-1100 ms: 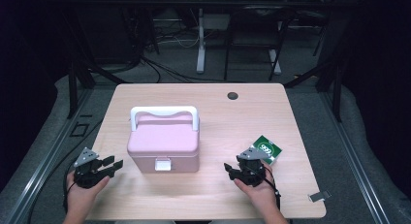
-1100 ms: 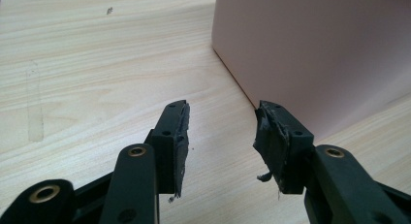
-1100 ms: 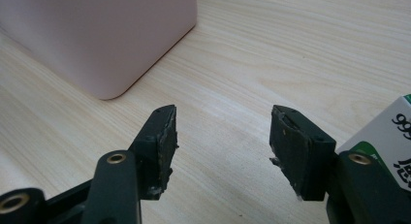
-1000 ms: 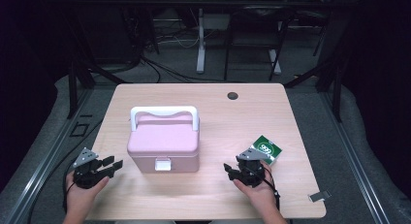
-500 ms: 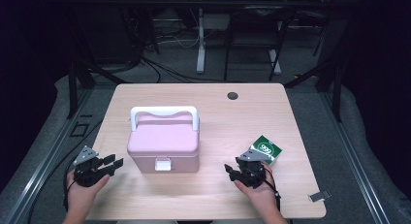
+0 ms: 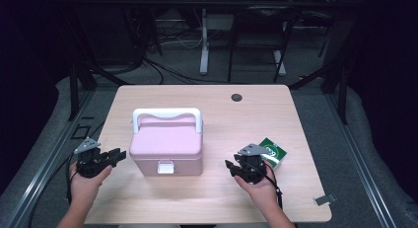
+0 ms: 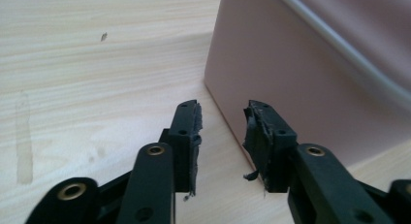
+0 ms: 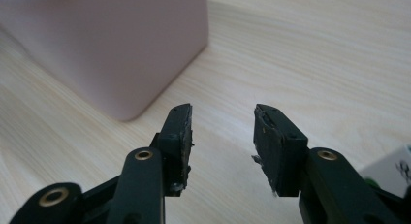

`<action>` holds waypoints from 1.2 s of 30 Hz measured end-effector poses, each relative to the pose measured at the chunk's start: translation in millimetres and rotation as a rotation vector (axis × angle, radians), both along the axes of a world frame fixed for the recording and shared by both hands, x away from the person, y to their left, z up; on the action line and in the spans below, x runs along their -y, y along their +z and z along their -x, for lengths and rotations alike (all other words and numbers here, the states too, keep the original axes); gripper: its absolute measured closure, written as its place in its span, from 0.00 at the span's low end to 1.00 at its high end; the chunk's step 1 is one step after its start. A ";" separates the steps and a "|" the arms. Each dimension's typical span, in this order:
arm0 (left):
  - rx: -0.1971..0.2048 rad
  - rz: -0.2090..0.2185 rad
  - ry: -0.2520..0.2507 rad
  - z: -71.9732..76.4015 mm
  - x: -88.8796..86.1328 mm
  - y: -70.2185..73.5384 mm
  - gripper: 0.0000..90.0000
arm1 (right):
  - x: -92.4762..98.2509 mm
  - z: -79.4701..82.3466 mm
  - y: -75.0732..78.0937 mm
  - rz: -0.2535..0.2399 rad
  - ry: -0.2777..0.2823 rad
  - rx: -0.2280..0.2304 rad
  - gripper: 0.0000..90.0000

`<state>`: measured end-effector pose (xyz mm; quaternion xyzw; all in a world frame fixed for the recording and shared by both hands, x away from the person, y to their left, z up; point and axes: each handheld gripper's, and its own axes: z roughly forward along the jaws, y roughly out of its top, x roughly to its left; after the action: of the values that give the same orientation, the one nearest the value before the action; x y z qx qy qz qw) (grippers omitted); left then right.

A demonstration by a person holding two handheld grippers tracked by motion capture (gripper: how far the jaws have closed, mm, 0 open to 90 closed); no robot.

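Pink plastic lunch box (image 6: 166,146), rectangular with rounded corners, a white carry handle (image 6: 167,115) over its lid and a small white latch (image 6: 165,167) on its near face, stands a little left of the middle of the pale wooden bench (image 6: 246,124), closer to the near edge than the far one. It is the one box there.

At the near left corner of the bench, the person's left hand (image 6: 85,184) holds the black left tongs (image 6: 116,156), pointed rightward at the box's left side. In the left gripper view these tongs (image 7: 222,136) stand partly open with nothing between them, the box's pink wall (image 7: 310,78) just beyond their tips; a pale grey seam line runs across that wall.

Right of the box, near the bench's near edge, the right hand (image 6: 257,186) holds the second pair, the right tongs (image 6: 229,167), aimed leftward toward the box and apart from it. In the right gripper view they (image 8: 222,136) are likewise partly open and empty, with a rounded corner of the box (image 8: 106,44) ahead on the left.

Just right of that hand lies one small green and white packet (image 6: 272,152). Near the far edge sits one round dark disc (image 6: 236,97). One small grey clip (image 6: 324,200) lies at the near right corner.
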<state>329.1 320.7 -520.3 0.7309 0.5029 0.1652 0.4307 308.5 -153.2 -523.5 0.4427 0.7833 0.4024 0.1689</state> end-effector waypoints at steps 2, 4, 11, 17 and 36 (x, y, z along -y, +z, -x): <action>0.000 -0.003 0.003 -3.4 0.8 1.9 0.76 | -4.1 -4.4 5.2 0.004 0.019 0.007 0.67; -0.005 0.007 -0.006 -7.5 1.2 4.4 0.79 | -8.1 -9.5 9.4 0.010 0.005 0.016 0.71; -0.002 -0.006 -0.030 -20.7 6.9 9.5 0.89 | -17.8 -30.7 11.8 -0.044 0.037 -0.022 0.89; -0.015 -0.008 -0.044 -27.6 12.7 4.7 0.97 | -30.8 -43.0 8.6 -0.030 0.045 -0.024 0.91; -0.001 0.002 -0.102 -22.6 28.6 4.9 0.99 | -57.0 -47.7 8.9 -0.053 0.064 -0.004 0.92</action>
<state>351.7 292.1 -515.4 0.7553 0.4654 0.1422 0.4390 356.2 -96.2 -514.6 0.4226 0.7863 0.4275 0.1427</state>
